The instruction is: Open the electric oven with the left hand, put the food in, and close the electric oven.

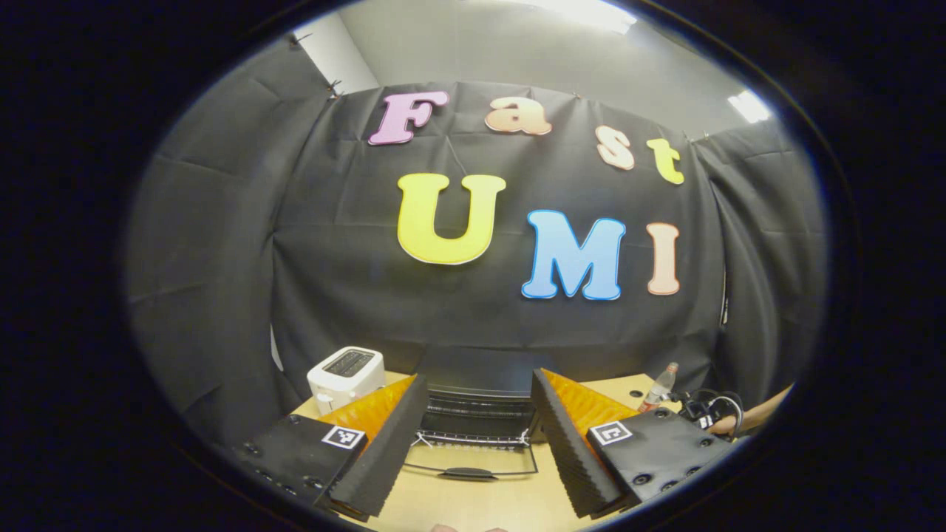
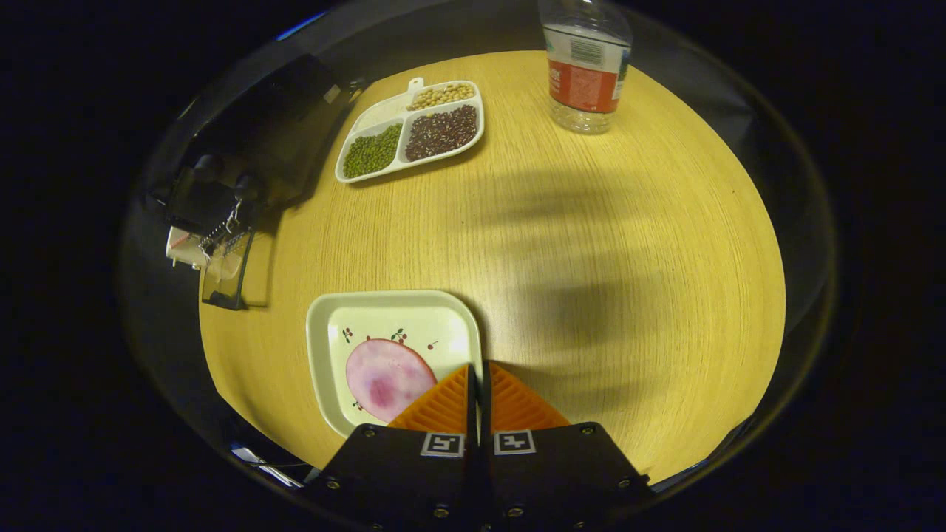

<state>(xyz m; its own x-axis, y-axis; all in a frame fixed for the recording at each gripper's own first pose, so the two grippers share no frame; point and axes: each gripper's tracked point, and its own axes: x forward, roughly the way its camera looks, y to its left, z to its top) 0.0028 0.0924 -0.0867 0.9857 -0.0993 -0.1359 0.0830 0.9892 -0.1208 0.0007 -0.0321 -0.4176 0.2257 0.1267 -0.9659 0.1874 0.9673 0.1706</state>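
The black electric oven (image 1: 477, 414) stands straight ahead on the wooden table, its glass door (image 1: 473, 469) folded down towards me. My left gripper (image 1: 479, 380) is open, held back from the oven with nothing between its fingers. In the right gripper view a square white plate (image 2: 369, 310) carries a round pink slice of food (image 2: 384, 373). My right gripper (image 2: 477, 367) is shut on the plate's right rim. Whether the plate rests on the table or is lifted, I cannot tell. The oven (image 2: 251, 140) sits at the far left there, its door (image 2: 225, 273) hanging open.
A white toaster (image 1: 346, 373) stands left of the oven. A divided tray of beans and grains (image 2: 410, 129) lies beyond the plate, and a plastic bottle (image 2: 587, 66) stands at the table's far side. A hand (image 1: 746, 421) shows at the right edge.
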